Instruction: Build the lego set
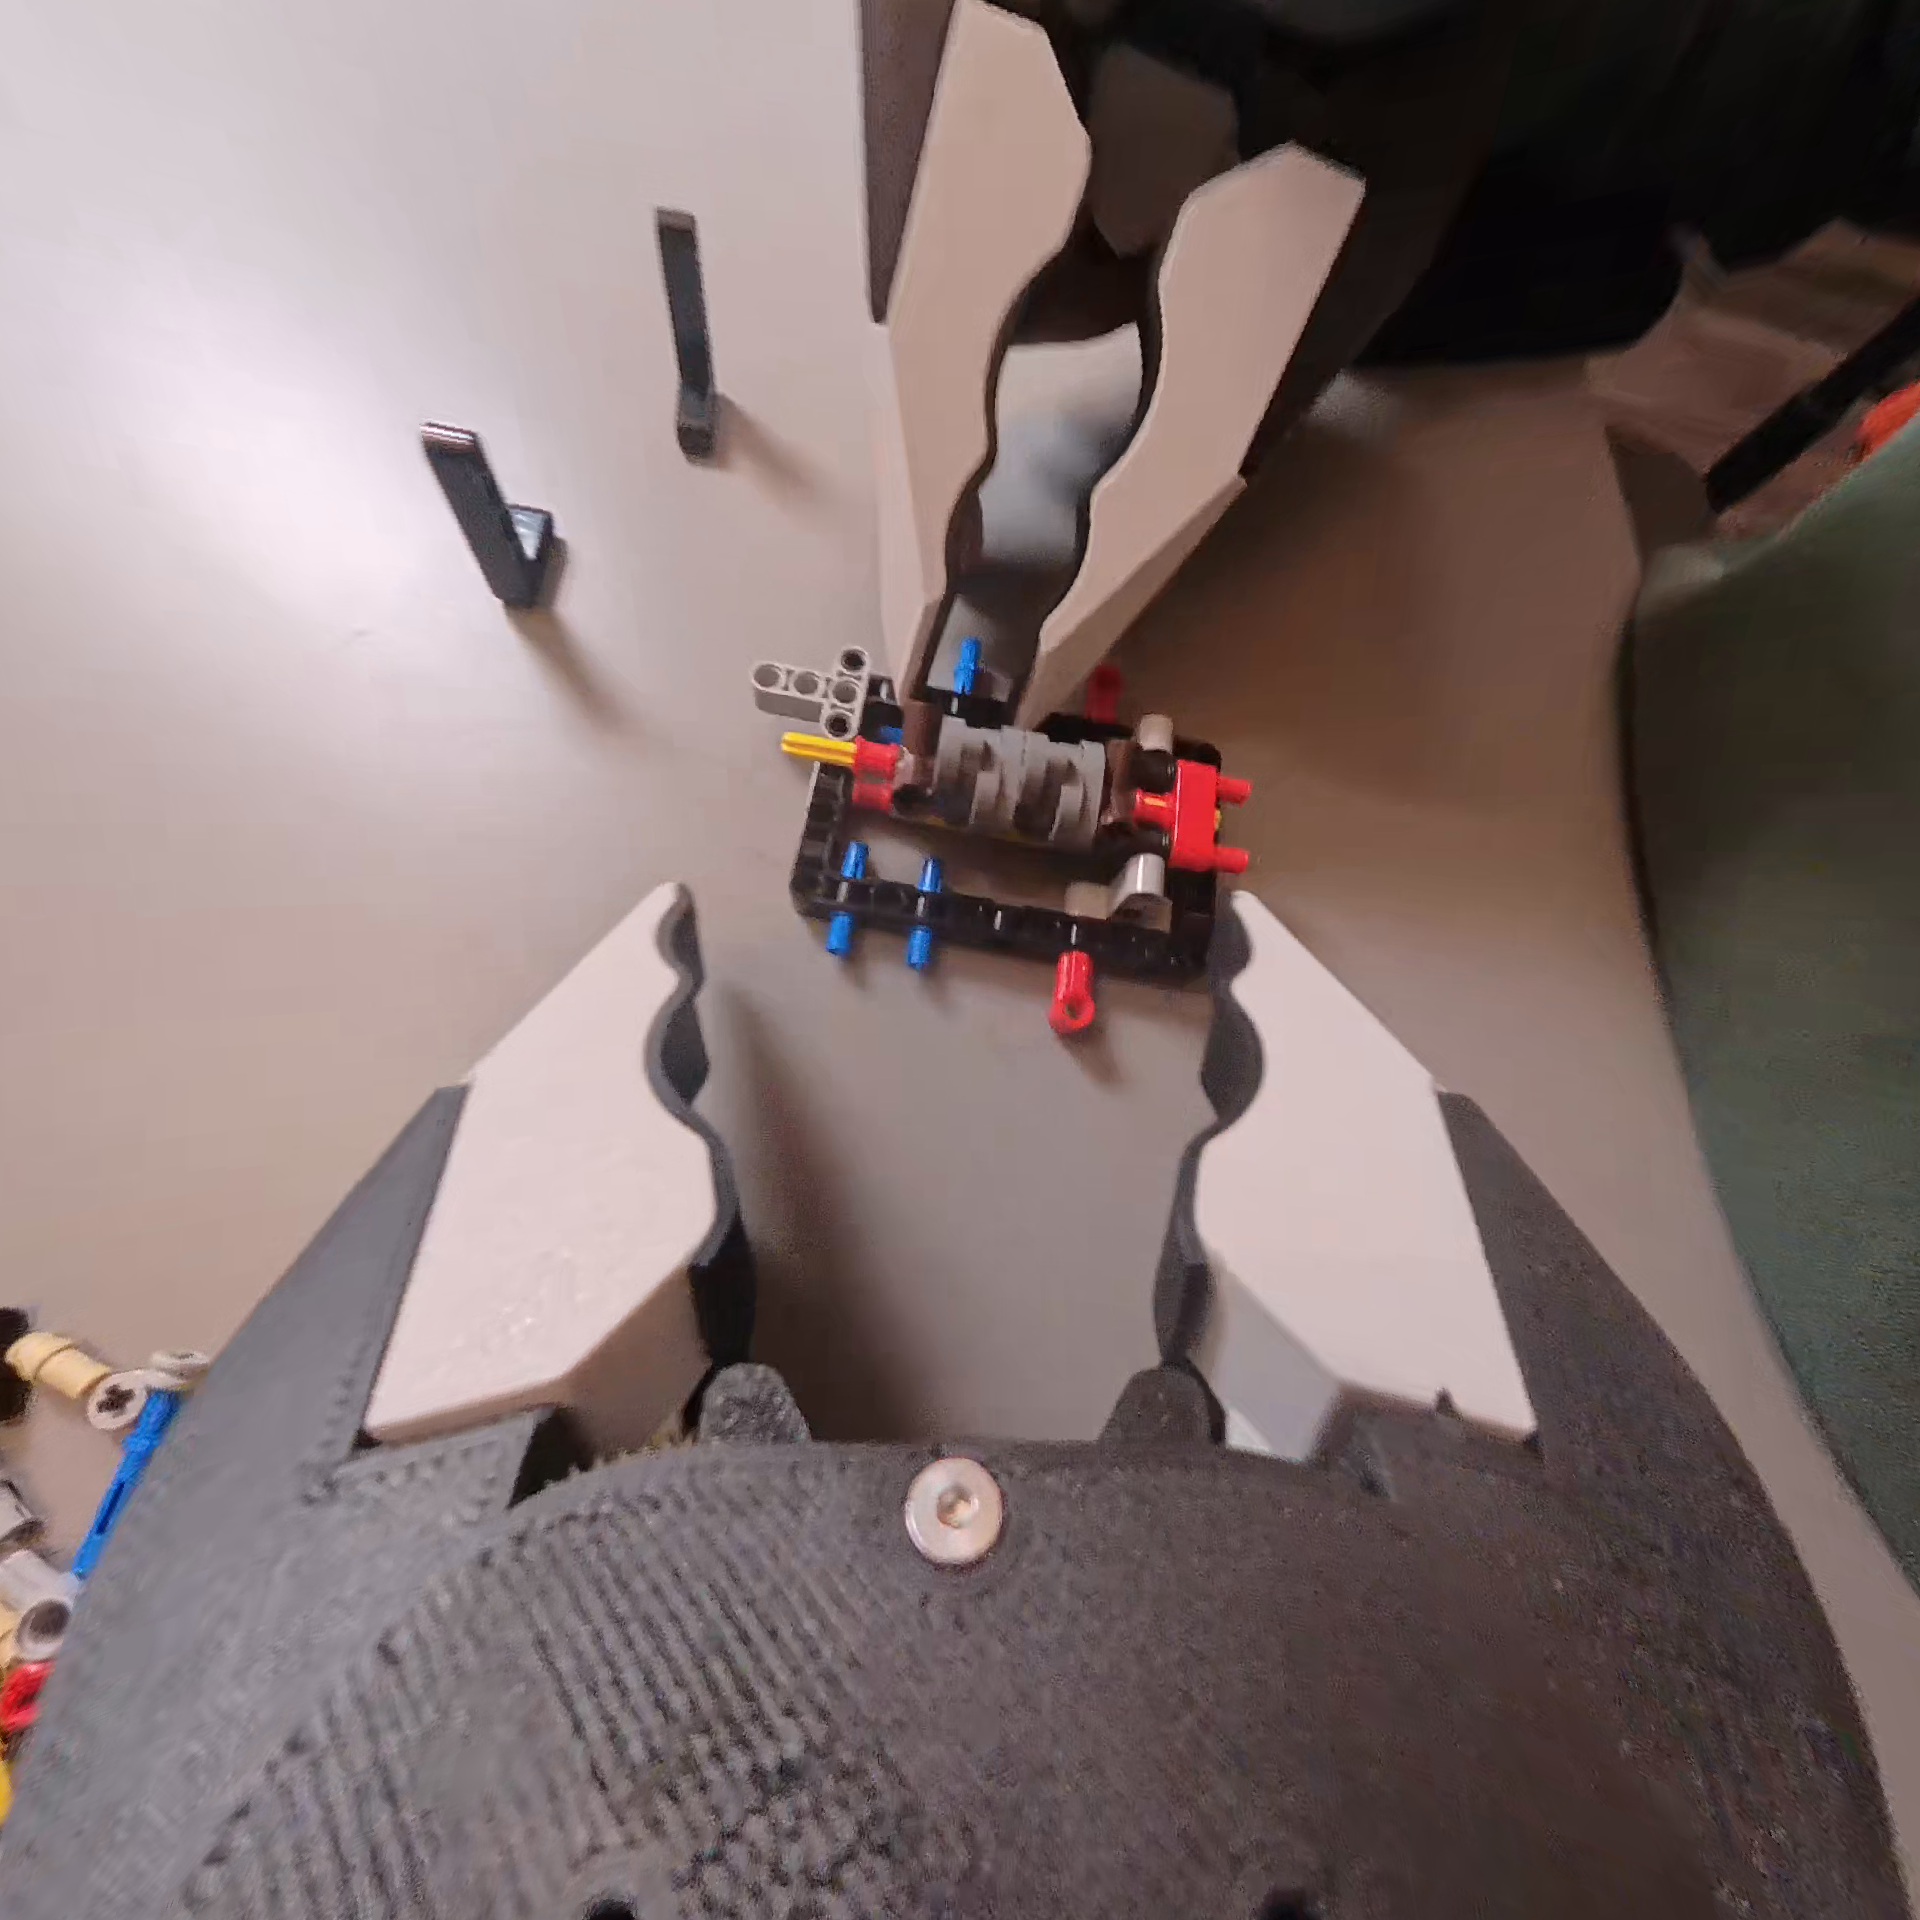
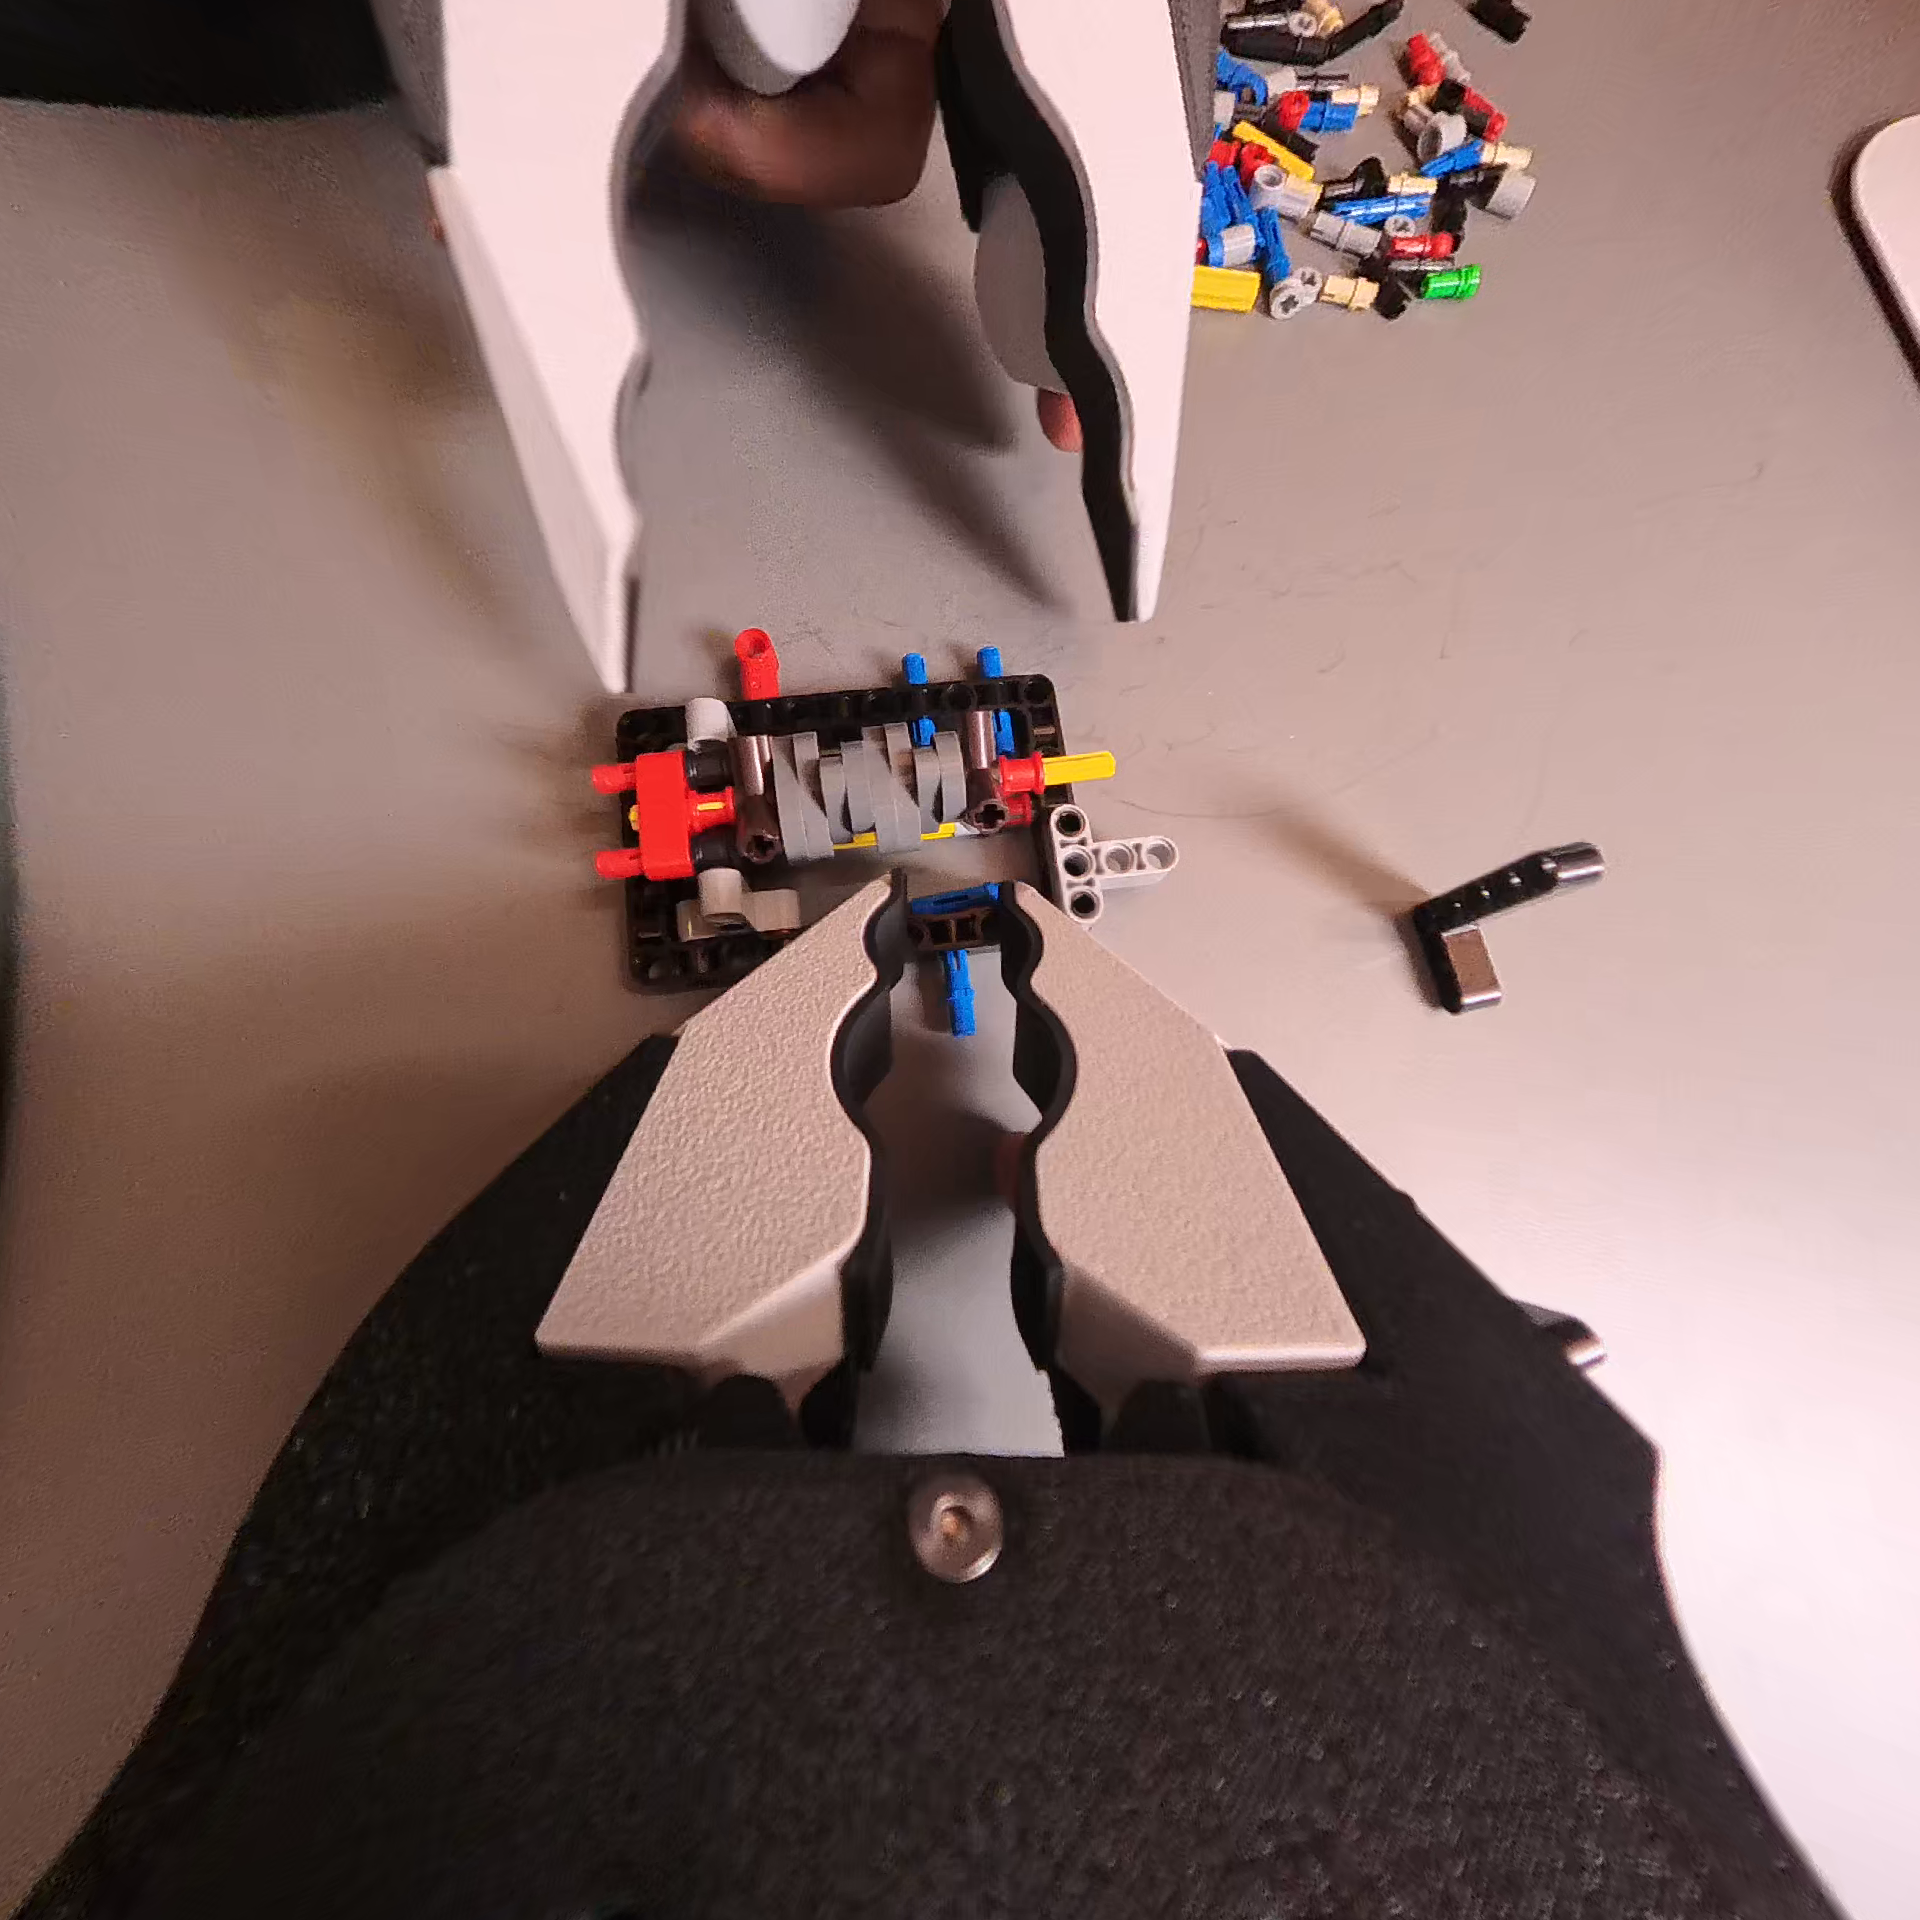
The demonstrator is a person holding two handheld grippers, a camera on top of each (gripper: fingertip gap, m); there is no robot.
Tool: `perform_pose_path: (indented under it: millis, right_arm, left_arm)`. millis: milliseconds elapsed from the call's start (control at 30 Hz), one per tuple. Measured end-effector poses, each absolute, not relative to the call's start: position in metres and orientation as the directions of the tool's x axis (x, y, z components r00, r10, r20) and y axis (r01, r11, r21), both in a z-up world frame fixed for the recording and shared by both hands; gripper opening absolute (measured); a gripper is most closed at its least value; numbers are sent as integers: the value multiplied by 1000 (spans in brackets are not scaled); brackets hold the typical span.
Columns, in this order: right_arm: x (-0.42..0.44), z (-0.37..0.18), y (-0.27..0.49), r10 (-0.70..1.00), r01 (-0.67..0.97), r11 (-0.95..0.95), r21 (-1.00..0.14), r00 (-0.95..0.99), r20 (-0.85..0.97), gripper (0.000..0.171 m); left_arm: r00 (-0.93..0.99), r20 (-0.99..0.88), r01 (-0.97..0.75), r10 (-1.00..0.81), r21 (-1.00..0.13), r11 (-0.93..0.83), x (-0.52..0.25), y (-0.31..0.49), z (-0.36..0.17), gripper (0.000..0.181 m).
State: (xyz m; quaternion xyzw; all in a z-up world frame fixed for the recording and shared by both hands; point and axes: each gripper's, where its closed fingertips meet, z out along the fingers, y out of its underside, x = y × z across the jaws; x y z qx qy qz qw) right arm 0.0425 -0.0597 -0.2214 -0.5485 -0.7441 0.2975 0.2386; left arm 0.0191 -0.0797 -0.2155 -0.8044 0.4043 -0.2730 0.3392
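The lego assembly (image 1: 1008,821) is a black rectangular frame with grey gear-like pieces, red connectors, a yellow axle and blue pins; it lies flat on the table and also shows in the right wrist view (image 2: 842,800). My left gripper (image 1: 961,914) is open wide and empty, its tips just short of the frame's near edge; it also shows from the far side (image 2: 878,644). My right gripper (image 2: 954,902) is shut on a small dark piece with a blue pin (image 2: 958,971) at the frame's edge; it also shows in the left wrist view (image 1: 971,707).
A grey T-shaped beam (image 2: 1101,862) lies against the frame's corner. Two black L-shaped beams (image 1: 686,332) (image 1: 488,520) lie on the table; one shows nearby (image 2: 1496,914). A pile of loose parts (image 2: 1351,177) sits farther off. The table edge and a green seat (image 1: 1787,935) are beyond the assembly. My right fingertips sit around 5 cm from my left ones.
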Motion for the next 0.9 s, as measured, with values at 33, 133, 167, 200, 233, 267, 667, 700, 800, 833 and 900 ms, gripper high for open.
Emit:
perform_pose_path:
  millis: [33,133,167,200,233,267,667,700,800,833,900]
  right_arm:
    - [43,-221,-60,957,678,227,-699,-290,30,16]
    - [45,-214,-56,957,674,230,-702,-289,36,16]
    - [46,-211,-52,960,670,220,-709,-278,35,15]
    - [48,-208,-48,964,665,209,-717,-265,34,15]
    - [50,-205,-44,968,661,197,-724,-250,35,15]
    - [52,-203,-39,972,659,185,-729,-233,36,15]
    - [70,-202,-43,952,601,151,-785,-302,-48,17]
    - [71,-205,-44,946,600,165,-782,-321,-46,18]
    - [68,-213,-51,927,608,220,-763,-373,-29,20]
    - [65,-217,-52,925,623,239,-745,-380,-21,21]
    - [60,-221,-52,920,642,278,-714,-392,6,23]
  left_arm:
    - [517,127,-504,-847,-754,-421,21,-82,-220,107]
    - [485,60,-600,-872,-703,-382,32,-88,-235,127]
    - [476,33,-622,-879,-694,-363,35,-88,-238,127]
    - [471,10,-633,-882,-692,-346,37,-87,-238,125]
    - [469,17,-631,-883,-693,-348,39,-88,-237,117]
    - [464,18,-632,-886,-694,-345,39,-88,-237,114]
    - [429,-56,-535,-901,-820,-204,23,-94,-205,92]
    - [427,-57,-505,-903,-843,-186,18,-96,-198,46]
    - [454,-75,-469,-888,-867,-167,1,-94,-186,31]
    - [465,-81,-501,-881,-845,-187,-6,-92,-190,35]
    - [475,-67,-479,-877,-856,-194,-8,-91,-188,35]
